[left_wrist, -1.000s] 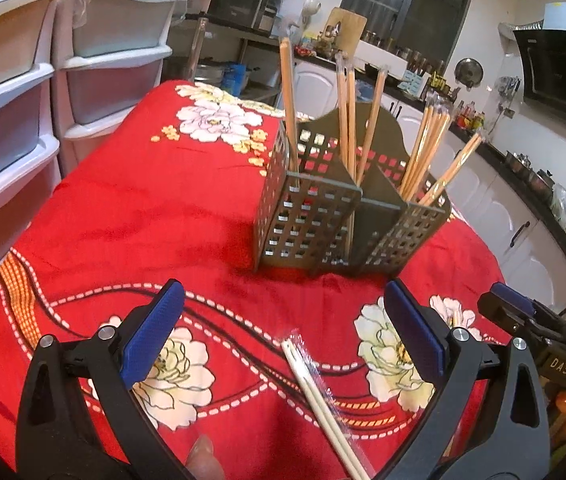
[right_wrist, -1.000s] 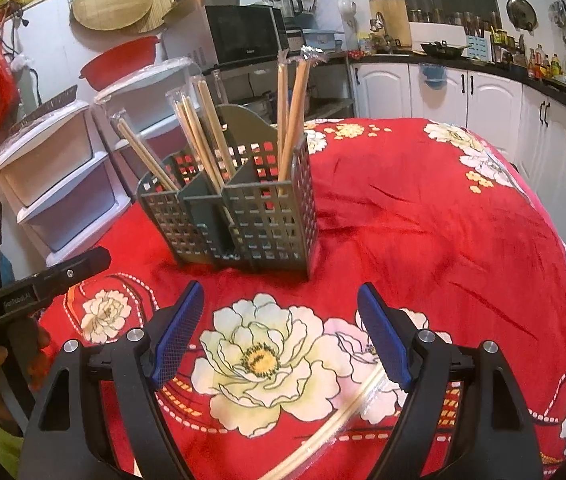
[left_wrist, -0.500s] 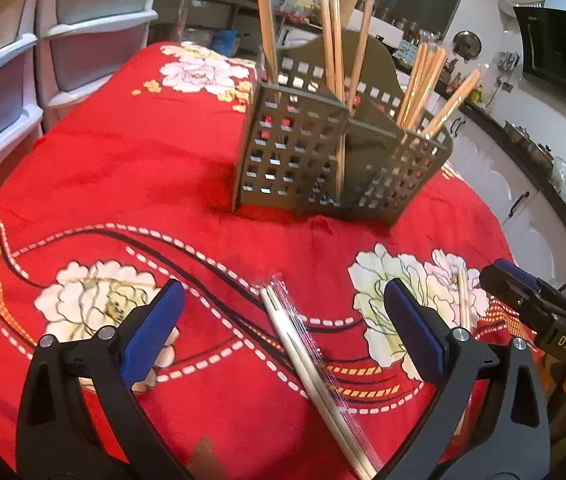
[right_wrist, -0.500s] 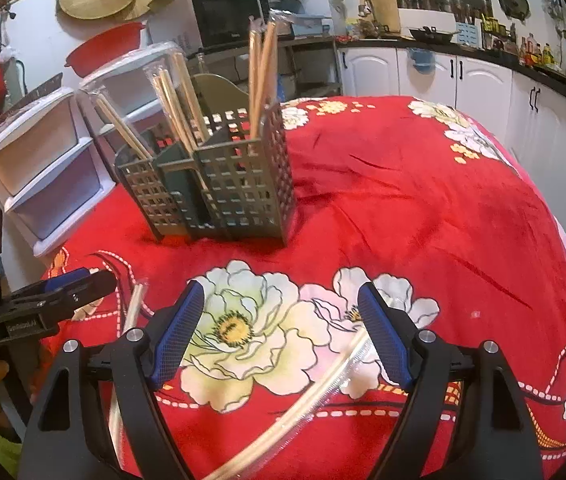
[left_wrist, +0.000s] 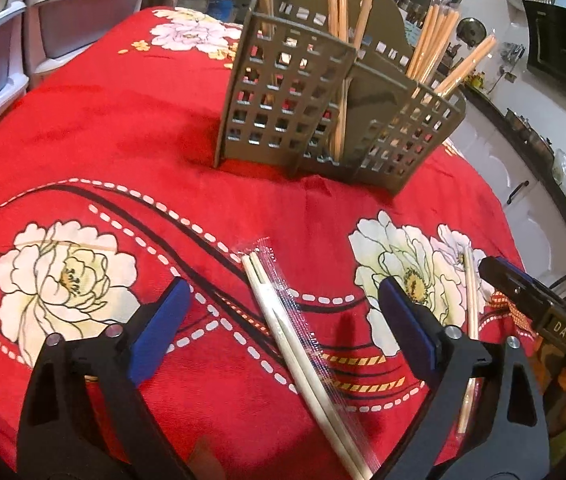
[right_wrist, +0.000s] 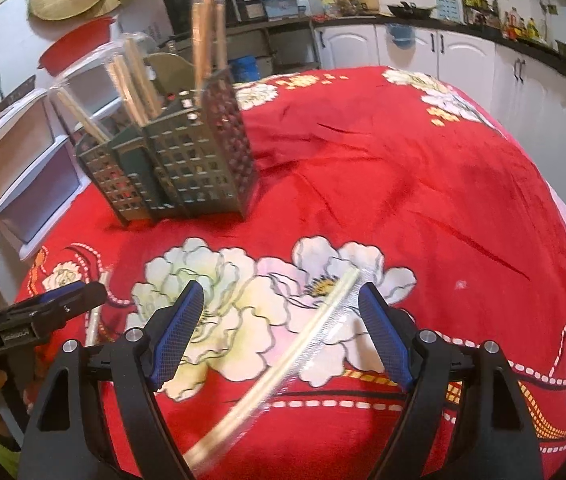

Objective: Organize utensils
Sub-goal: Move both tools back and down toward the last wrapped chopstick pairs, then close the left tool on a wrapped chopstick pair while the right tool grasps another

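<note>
Lowering both hands toward the red flowered cloth (left_wrist: 131, 128), I now have a wrapped pair of chopsticks framed by each tool, where a second ago they only showed at the bottom edge of my view; my left gripper (left_wrist: 283, 320) straddles one wrapped pair (left_wrist: 283, 320) lying on the cloth, and its jaws are closing, though the blue pads do not yet touch the wrapper; my right gripper (right_wrist: 281, 326) stands with its fingers well apart over the other wrapped pair (right_wrist: 303, 340), whose far tip lies just beside the right-hand pad, nothing clamped; that pair is blurred, so I cannot tell whether the pad grazes it; farther off, the grey slotted holder (left_wrist: 323, 112) has climbed toward the top of both views as I tipped downward, and it keeps its place on the cloth with chopsticks already upright in its compartments; I judge this as the start of a double pick-up, each hand set to pinch its pair before carrying it up to the holder; the slippery wrappers may let the sticks slide out.
</note>
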